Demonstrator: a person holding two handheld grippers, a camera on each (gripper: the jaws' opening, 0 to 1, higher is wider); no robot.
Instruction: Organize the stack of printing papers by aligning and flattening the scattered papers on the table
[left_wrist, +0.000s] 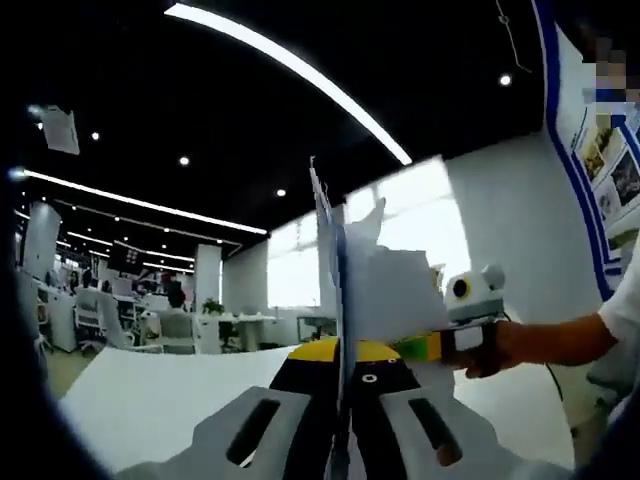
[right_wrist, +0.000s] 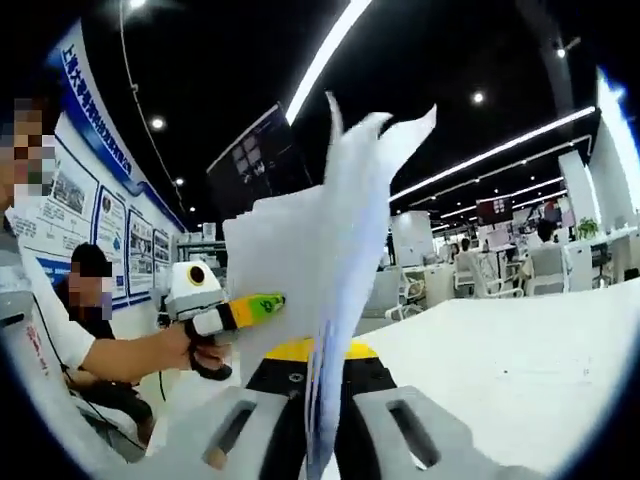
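Both grippers were clamped on the paper stack (left_wrist: 385, 275), left gripper (left_wrist: 340, 420) and right gripper (right_wrist: 320, 420) pinching opposite edges, so neither was nearer. Stack stood upright on edge above the table (left_wrist: 160, 400), sheet tops fanned and uneven; whether its bottom edge touched the table wasn't visible. Next tap-down would likely run straight down onto the table.

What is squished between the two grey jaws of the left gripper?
The stack of papers stands on edge between the left gripper jaws, seen in the left gripper view.
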